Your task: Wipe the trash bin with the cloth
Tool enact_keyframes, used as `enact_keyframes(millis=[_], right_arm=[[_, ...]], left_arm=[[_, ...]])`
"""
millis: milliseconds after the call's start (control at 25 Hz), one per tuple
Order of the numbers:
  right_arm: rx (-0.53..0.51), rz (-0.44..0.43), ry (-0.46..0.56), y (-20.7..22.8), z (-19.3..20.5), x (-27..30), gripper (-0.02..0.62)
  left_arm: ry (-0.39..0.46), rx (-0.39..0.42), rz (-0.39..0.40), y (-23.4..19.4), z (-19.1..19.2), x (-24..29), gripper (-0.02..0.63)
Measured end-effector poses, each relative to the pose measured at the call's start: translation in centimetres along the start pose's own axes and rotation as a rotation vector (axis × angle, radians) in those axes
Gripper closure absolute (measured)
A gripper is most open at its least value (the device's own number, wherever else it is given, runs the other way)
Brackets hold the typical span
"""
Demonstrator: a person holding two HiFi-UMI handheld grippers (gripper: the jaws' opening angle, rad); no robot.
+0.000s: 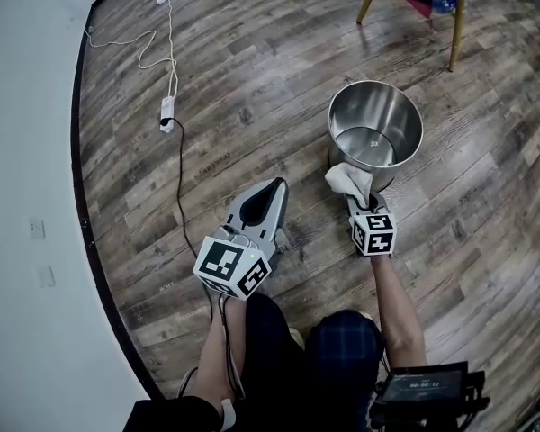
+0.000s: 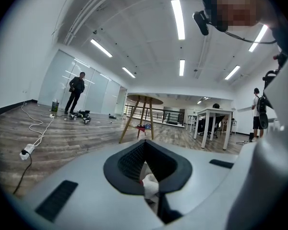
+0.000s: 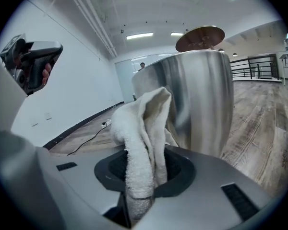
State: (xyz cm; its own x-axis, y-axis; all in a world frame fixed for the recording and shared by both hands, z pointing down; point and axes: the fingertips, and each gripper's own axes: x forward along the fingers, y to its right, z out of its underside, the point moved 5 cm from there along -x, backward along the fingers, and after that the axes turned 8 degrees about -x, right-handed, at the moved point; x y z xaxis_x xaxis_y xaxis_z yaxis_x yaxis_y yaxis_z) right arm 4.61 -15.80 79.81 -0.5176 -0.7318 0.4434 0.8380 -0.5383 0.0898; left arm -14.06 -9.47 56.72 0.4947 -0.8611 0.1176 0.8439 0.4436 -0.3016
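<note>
Far to the left of the trash bin (image 1: 382, 106), a white power strip (image 1: 166, 111) is seen on the wooden floor (image 1: 252, 70). A black cord (image 1: 182, 196) runs from it toward the person.

Closer to the bin, but on its left and well apart from it, the left gripper (image 1: 274, 187) is held up in the air. Its jaws are pressed together to a point. No task thing is held in them. A small white and red bit is seen low in the gap, and what it is cannot be told.

Just beside the bin, at its near side, the right gripper (image 1: 358, 201) is found. Its jaws are squeezed tight on the white cloth (image 1: 349, 180). The cloth is bunched up, and its loose top is pressed on the outside wall of the bin, near the bottom.

The bin is round, shiny metal, and open at the top. It stands upright on the floor. Behind the bin and to its right, two wooden legs (image 1: 454, 25) of a stool or small table are seen.

The bin is likely light and empty, so it may slide or tip when it is rubbed hard. Its smooth wall looks slippery. It could be steadied at the rim by the free left gripper. The cloth is soft and floppy, so it is best held in a thick bunch, as it is now.
</note>
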Motion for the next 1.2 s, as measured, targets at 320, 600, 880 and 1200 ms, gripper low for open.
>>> enact_keyframes(millis=[320,600,880,1200], right_arm=[[0.027,0.061,0.013,3.3,0.7,-2.5,0.502],[0.061,0.140,0.034,6.8,1.5,-4.5,0.502],[0.131,0.229,0.039,11.1,2.4,-5.4,0.502],[0.160,0.301,0.051,14.4,2.4,-5.9,0.502]], left_arm=[[-0.028,-0.010,0.003,-0.3,0.9,1.3,0.606],[-0.022,-0.002,-0.004,-0.5,0.7,1.0,0.606],[-0.023,0.002,-0.014,-1.2,0.6,0.6,0.606],[-0.016,-0.009,-0.019,-1.6,0.5,0.4,0.606]])
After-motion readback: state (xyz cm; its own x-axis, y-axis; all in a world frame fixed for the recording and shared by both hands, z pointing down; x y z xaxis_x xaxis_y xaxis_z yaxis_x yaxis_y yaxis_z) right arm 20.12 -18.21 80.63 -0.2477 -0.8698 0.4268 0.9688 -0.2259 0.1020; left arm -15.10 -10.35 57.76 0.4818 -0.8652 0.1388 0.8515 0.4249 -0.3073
